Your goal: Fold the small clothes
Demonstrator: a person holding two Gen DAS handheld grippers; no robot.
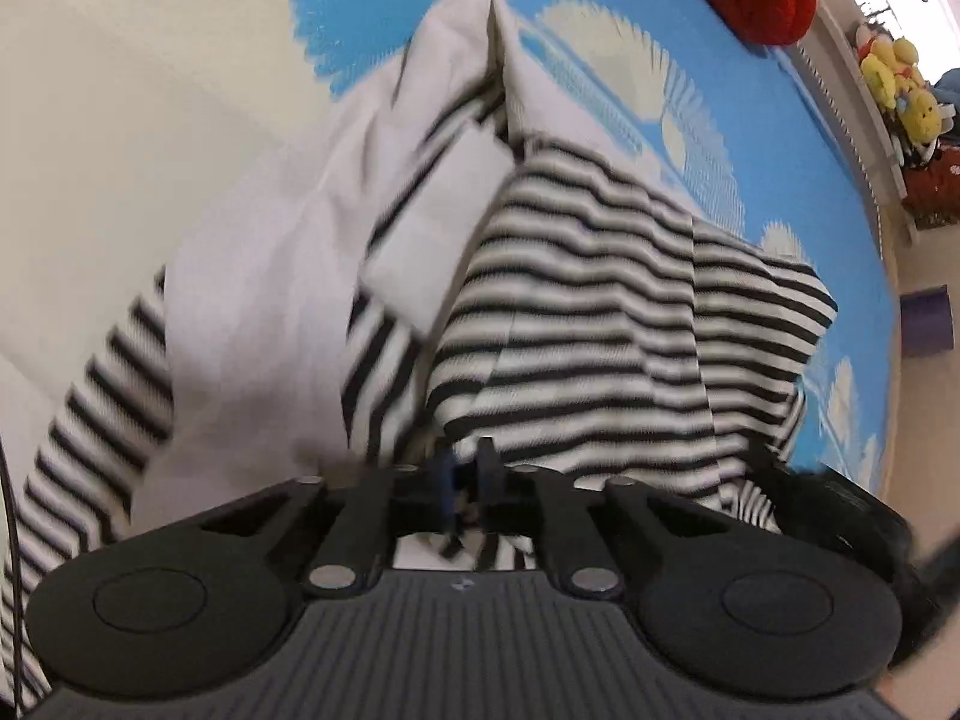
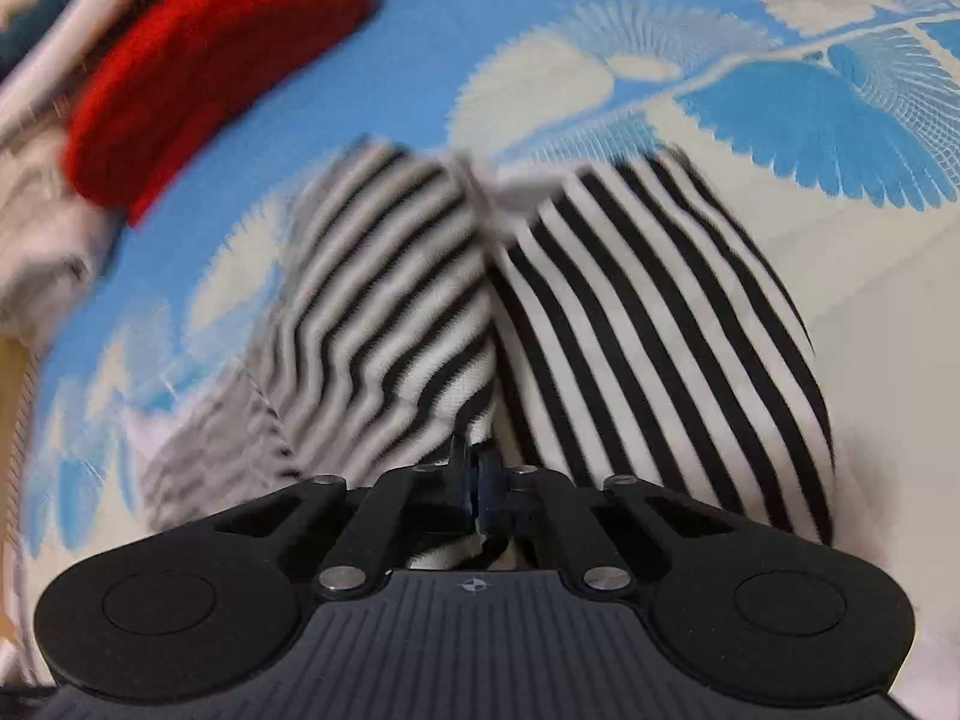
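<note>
Striped garment is filling mid-frame, draping over the blue patterned bedspread. Your left gripper and right gripper are each pinching cloth. Mid-fold, likely; next, lay both edges down together.

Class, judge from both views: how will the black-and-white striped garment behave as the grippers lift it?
Likely floppy: the striped garment drapes in soft folds from the left gripper. Probably light: a narrow pinch in the right gripper holds it bunched. It won't roll, only sag.

Each hand-held gripper is matte black; ribbed grey base, silver pivot screws, blue-tinted fingertips.
</note>
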